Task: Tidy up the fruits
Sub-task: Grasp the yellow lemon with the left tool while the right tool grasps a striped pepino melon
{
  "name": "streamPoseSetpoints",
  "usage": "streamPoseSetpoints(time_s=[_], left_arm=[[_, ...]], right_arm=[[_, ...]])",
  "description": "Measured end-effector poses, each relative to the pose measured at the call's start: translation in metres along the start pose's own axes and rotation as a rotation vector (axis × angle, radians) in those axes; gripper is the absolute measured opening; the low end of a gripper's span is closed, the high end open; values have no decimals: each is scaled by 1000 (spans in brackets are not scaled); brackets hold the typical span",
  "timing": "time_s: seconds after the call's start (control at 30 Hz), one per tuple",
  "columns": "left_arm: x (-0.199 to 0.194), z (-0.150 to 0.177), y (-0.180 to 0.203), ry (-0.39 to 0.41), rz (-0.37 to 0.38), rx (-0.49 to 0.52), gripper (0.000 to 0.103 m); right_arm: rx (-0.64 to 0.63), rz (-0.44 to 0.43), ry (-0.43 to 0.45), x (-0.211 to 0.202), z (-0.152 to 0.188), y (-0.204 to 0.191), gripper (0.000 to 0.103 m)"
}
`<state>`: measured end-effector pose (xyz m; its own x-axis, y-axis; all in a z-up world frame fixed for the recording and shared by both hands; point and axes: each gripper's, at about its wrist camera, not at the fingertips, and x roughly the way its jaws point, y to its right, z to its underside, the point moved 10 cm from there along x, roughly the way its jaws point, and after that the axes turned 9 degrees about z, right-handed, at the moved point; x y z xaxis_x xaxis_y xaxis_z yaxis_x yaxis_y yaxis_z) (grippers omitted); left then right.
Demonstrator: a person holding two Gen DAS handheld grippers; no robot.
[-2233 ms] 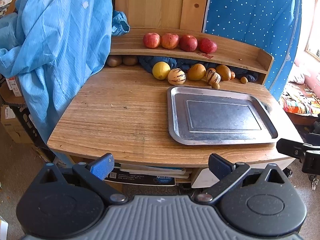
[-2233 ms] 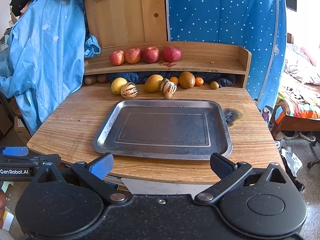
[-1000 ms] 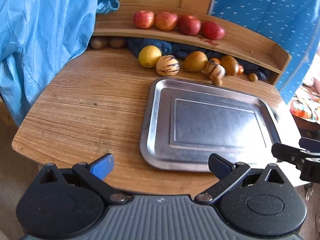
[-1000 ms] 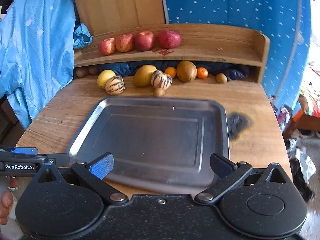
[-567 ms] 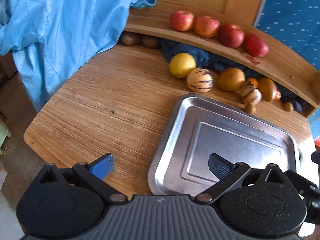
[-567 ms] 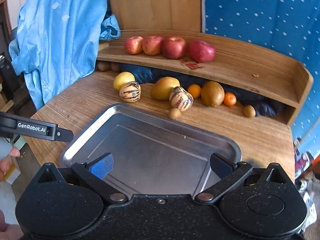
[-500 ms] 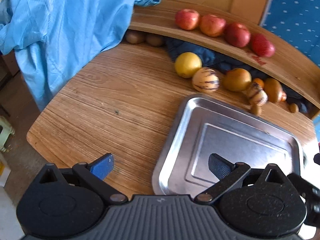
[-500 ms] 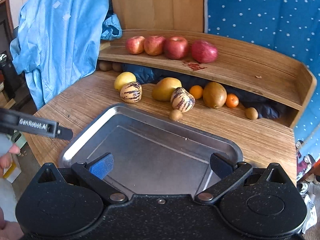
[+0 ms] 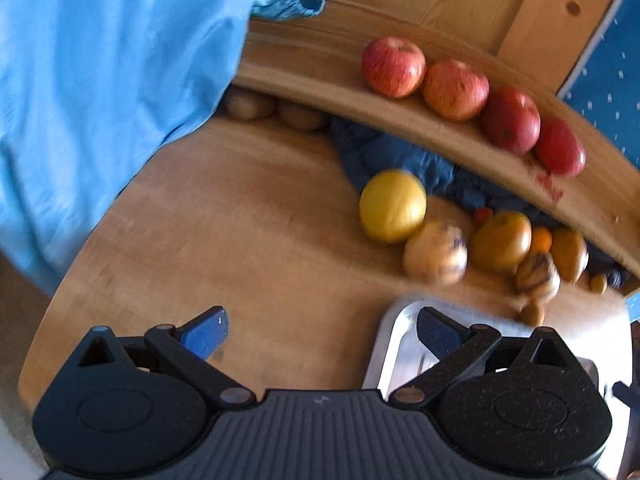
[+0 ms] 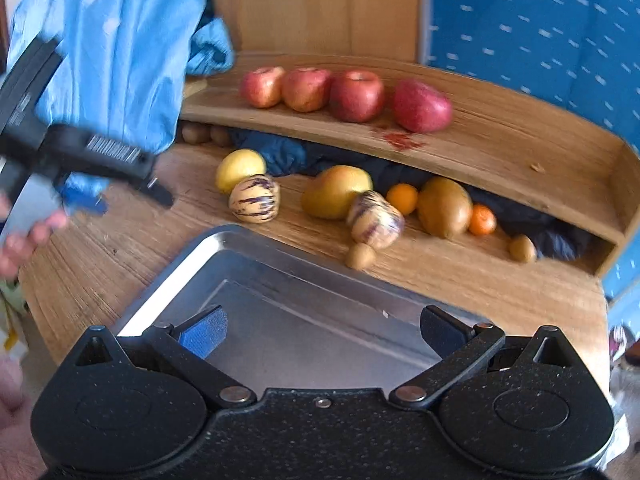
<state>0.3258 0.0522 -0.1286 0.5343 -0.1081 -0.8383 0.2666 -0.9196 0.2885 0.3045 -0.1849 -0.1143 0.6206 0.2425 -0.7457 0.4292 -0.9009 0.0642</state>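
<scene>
Left gripper (image 9: 320, 330) and right gripper (image 10: 322, 332), each with its fingers spread wide and holding nothing. The right gripper hangs above the near part of the empty metal tray (image 10: 188, 268); the left gripper hangs above bare table (image 9: 240, 240) just left of the tray's corner.

The fruit lies in two tiers. Four red apples (image 10: 356, 96) sit in a row on the wooden shelf (image 10: 520, 168). Under its front edge, on the table beyond the tray, lie a yellow lemon-like fruit (image 10: 240, 168), two cream fruits with purple stripes (image 10: 254, 199), a yellow-orange mango-like fruit (image 10: 338, 190), a brownish oval fruit (image 10: 444, 206), two small oranges (image 10: 402, 198) and some small brown fruits (image 10: 360, 256).

Handling, as judged: all are rounded, smooth-skinned and fairly firm, so they are likely to roll or squirt out of a pinch set off-centre. The fingers should close across the widest girth, gently, since ripe flesh may bruise. The striped and yellow fruits touch or nearly touch one another; entry from an open side seems wise. The left view is motion-blurred, so finer surface detail cannot be told.
</scene>
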Motion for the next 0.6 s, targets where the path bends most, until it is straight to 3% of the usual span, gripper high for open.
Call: streamPoseSetpoints(time_s=[0.23, 0.4, 0.6], left_arm=[[44, -47, -3, -42, 103, 42, 102], [68, -69, 5, -71, 160, 76, 102], [93, -76, 16, -116, 182, 112, 101]], right_arm=[[-188, 40, -37, 47, -35, -53, 102], [-144, 53, -27, 72, -69, -66, 102], [-157, 75, -63, 102, -78, -77, 100]])
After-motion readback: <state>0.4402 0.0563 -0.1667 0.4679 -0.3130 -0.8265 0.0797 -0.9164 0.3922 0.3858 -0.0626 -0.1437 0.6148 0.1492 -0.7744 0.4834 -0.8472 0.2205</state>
